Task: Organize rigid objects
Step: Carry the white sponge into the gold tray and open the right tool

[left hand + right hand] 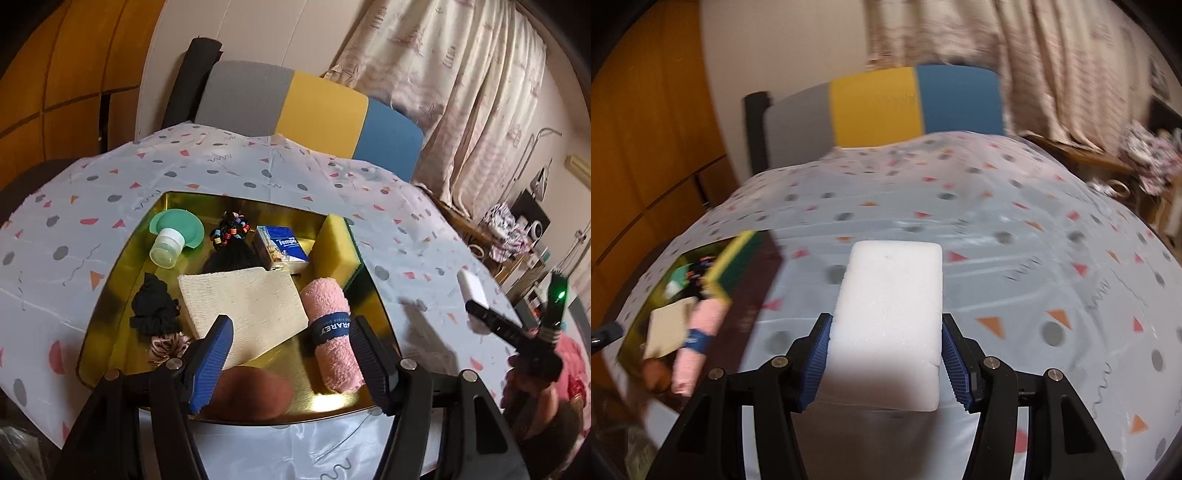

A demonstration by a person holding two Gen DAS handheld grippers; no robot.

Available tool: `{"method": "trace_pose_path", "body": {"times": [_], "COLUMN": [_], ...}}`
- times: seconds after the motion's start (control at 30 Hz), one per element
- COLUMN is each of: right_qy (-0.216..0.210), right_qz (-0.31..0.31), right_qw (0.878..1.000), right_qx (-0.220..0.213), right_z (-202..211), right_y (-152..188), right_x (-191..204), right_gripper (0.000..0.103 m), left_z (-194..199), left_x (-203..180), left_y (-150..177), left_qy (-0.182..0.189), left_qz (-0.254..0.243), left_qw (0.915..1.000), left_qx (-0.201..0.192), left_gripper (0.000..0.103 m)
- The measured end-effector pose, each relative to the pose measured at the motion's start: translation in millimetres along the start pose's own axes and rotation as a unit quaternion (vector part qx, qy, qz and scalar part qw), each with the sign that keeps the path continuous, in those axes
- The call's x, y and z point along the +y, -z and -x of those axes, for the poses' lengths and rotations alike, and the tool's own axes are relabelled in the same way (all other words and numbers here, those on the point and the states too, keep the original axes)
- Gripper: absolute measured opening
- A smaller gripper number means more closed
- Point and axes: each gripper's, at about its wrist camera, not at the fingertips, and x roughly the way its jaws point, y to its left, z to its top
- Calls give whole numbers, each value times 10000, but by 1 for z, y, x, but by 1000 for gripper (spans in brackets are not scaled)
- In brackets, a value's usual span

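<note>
The right gripper clamps a white block between its pads, held over the patterned tablecloth right of the gold tray; whether it rests on the cloth is hard to tell through the blur. The left gripper hangs open over the tray's near edge, above a cream cloth and pink towel roll. A yellow sponge leans in the tray's far right corner.

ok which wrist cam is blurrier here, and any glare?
Right wrist view: motion blur across the tablecloth and gold tray; the white block between the right gripper fingers stays sharp. Left wrist view: mostly crisp, with glare on the tray's near edge and blur on the right gripper. Both show strong fisheye bending.
</note>
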Motion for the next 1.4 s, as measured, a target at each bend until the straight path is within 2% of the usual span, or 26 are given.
{"method": "trace_pose_path", "body": {"times": [0.27,0.43,0.6,0.87,1.07,1.23,1.33,1.4], "right_qy": [-678,-1194,-1713,-1796,-1695,-1377,-1466,-1373], "right_qz": [600,863,961,975,975,1078,1136,1253], "right_qw": [9959,9890,9795,9756,9726,9761,9715,9703], "right_qx": [61,150,443,807,1258,1290,1474,1549], "right_z": [9,12,1,-38,-81,-105,-110,-107], "right_y": [-11,-13,-9,-18,-23,-27,-23,-15], "right_x": [84,128,168,211,231,239,239,240], "right_gripper": [58,58,58,59,59,61,68,69], "left_z": [8,15,22,30,34,36,35,35], "left_x": [10,22,31,37,35,38,40,42], "left_y": [-4,-6,-7,-9,-12,-14,-14,-13], "left_qy": [-846,-1372,-1813,-2322,-2743,-2790,-2769,-2771], "left_qz": [21,146,176,163,6,79,147,194], "left_qw": [9964,9902,9828,9718,9605,9591,9599,9599], "left_qx": [-112,-205,-315,-380,-469,-469,-415,-387], "left_gripper": [66,66,66,66,66,66,66,66]}}
